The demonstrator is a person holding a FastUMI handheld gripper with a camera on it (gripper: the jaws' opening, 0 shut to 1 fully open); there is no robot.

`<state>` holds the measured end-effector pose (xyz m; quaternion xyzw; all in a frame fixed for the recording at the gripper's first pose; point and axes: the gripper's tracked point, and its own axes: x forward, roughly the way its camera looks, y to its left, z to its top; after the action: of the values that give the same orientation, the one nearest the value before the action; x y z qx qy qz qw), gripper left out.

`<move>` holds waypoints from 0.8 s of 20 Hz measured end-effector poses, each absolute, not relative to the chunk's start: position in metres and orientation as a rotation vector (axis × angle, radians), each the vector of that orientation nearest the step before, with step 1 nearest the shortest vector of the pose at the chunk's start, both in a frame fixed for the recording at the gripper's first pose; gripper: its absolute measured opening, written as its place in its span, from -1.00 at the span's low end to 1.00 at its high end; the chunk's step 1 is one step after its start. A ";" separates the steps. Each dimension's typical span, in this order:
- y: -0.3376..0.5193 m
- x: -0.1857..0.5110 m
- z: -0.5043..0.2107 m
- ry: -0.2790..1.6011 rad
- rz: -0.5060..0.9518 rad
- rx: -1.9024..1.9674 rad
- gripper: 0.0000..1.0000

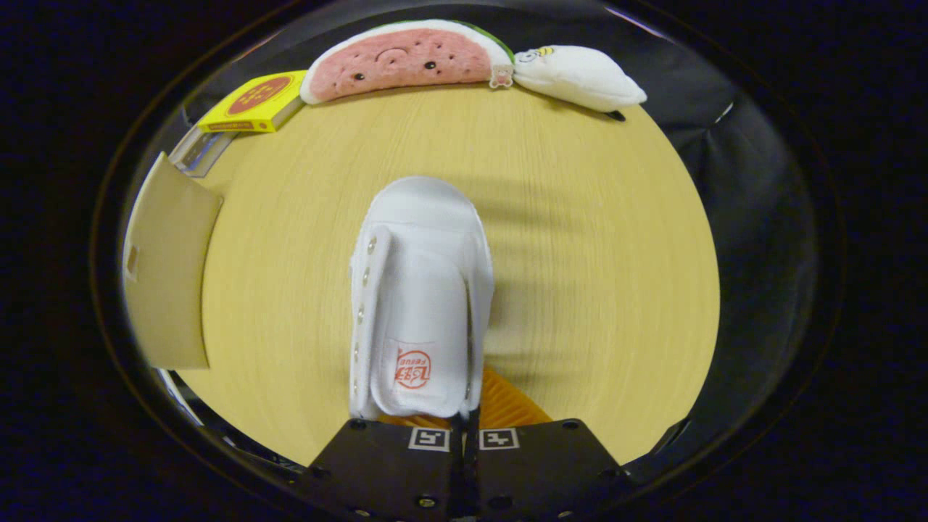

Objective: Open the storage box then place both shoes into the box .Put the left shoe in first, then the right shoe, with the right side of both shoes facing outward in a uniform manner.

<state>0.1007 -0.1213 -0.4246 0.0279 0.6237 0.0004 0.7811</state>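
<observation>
A white canvas shoe [420, 290] with a red logo on its tongue hangs over the wooden table [594, 239], its toe pointing away from me. My gripper [464, 429] is shut on the shoe's rear rim, the two fingers almost touching. Orange ribbed lining [507, 409] shows just beside the fingers. Off to the left stands the storage box, seen as a beige panel [170, 268] with a clear plastic edge [203, 148] behind it. I cannot tell how far it stands open.
Along the table's far edge lie a yellow carton [254, 103], a watermelon-slice plush [406, 58] and a white plush [580, 76]. Black cloth [754, 217] drapes to the right of the table.
</observation>
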 end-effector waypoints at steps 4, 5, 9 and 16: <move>-0.123 0.090 -0.413 1.366 -0.005 0.270 -1.00; -0.124 0.086 -0.409 1.364 -0.017 0.302 -1.00; -0.116 0.072 -0.382 1.332 -0.037 0.315 -1.00; -0.057 0.071 -0.301 1.242 0.009 0.373 -1.00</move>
<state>0.0707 -0.0572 -0.3014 0.1735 0.5786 0.0043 0.7969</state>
